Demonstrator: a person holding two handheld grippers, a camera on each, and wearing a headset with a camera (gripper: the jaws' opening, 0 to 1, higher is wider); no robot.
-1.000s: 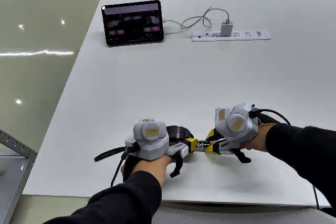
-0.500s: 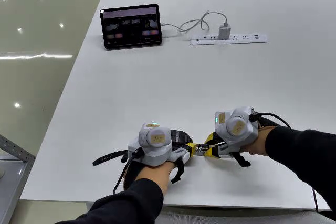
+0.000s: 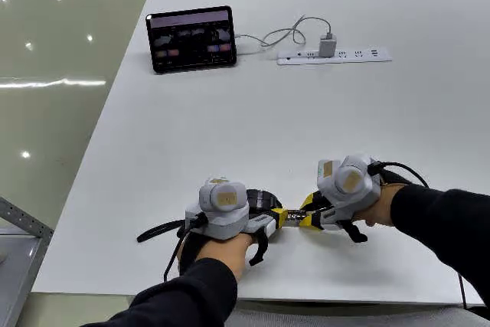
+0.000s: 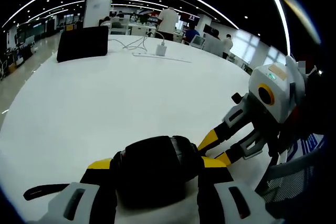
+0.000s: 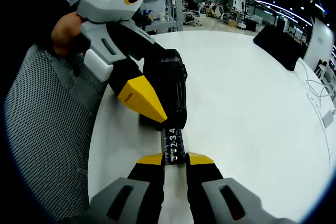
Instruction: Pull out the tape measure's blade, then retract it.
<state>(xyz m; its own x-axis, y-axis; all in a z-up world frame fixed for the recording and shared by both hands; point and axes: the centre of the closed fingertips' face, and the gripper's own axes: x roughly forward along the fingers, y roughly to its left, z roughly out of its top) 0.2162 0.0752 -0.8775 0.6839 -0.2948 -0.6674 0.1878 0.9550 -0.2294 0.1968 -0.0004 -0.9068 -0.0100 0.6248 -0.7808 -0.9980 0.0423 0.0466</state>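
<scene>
My left gripper (image 3: 277, 214) is shut on the black tape measure case (image 3: 259, 200) near the white table's front edge. In the left gripper view the case (image 4: 157, 177) sits between the yellow-tipped jaws of the left gripper (image 4: 157, 163). A short length of blade (image 3: 294, 217) runs from the case to my right gripper (image 3: 306, 219). In the right gripper view the right gripper (image 5: 173, 159) is shut on the blade (image 5: 172, 141) near its end, with the numbers 1 to 4 showing. The case (image 5: 169, 85) lies just beyond, held by the left gripper (image 5: 157, 98).
A dark tablet (image 3: 191, 38) stands at the back of the table (image 3: 253, 120). To its right lies a white power strip (image 3: 334, 55) with a charger and cable. The case's black strap (image 3: 157, 227) trails left. The table's left edge drops to a shiny floor.
The head camera has shifted a little. Both grippers keep their holds and stay close together, with the same short length of blade between them.
</scene>
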